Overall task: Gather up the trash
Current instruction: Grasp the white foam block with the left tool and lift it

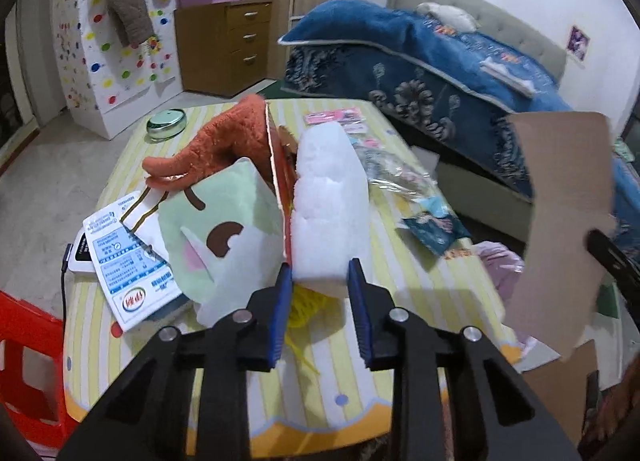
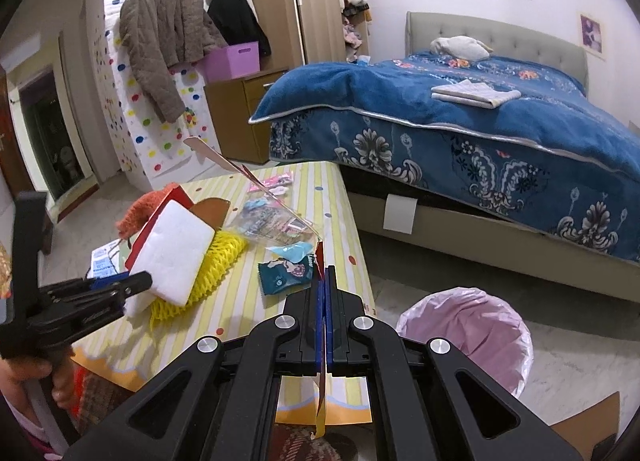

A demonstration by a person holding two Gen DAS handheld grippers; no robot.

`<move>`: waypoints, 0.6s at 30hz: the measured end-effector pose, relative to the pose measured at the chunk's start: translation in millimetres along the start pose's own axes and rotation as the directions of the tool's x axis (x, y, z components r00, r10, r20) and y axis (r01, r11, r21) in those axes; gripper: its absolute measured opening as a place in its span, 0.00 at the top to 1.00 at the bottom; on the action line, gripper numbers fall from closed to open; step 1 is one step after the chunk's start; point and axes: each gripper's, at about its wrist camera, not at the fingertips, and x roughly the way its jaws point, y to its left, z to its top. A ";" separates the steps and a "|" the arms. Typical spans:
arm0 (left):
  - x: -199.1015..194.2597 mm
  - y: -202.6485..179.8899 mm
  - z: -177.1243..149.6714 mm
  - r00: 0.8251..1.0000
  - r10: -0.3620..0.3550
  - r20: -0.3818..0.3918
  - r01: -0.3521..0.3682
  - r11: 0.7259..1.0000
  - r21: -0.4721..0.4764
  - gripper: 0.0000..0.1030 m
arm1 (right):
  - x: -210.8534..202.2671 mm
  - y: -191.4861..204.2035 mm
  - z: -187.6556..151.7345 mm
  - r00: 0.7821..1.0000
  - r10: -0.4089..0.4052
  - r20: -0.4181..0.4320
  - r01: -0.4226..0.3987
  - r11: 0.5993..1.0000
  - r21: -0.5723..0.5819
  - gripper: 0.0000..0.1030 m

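Foam block: a white foam pad (image 1: pixel 328 205) lies straight ahead of the left gripper (image 1: pixel 320 281), its near end between the blue pads, its long axis running away along the fingers.
Left gripper: partly open, pads touching or almost touching the block's sides; I cannot tell whether they press.
Right gripper: the right gripper (image 2: pixel 325 281) is closed flat on a thin cardboard piece (image 1: pixel 560 221), which stands on edge up and away.
Nearer hand: the left; the right is well apart, to the side.
Under the block: yellow netting (image 2: pixel 224 257), just below and beside it.
Bin: a pink-lined bin (image 2: pixel 468 337) sits low, right of the right gripper.
Surface: a striped table (image 1: pixel 400 281), cluttered with wrappers.
Room: a blue bed beyond.
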 end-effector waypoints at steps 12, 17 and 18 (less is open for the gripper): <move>-45.1 -16.3 -35.0 0.992 -0.068 0.108 0.054 0.990 0.128 0.75 | -9.9 -8.9 -6.9 1.000 0.030 -0.007 -0.029 0.998 0.060 1.00; -23.3 -1.0 -36.1 0.998 -0.031 0.045 0.027 0.996 0.086 0.73 | -9.7 -11.0 -13.6 0.999 0.018 -0.029 -0.016 0.998 0.067 1.00; -17.2 3.3 -37.5 0.999 -0.025 0.026 0.023 0.997 0.080 0.72 | -9.7 -10.8 -14.6 0.999 0.018 -0.031 -0.016 0.998 0.066 1.00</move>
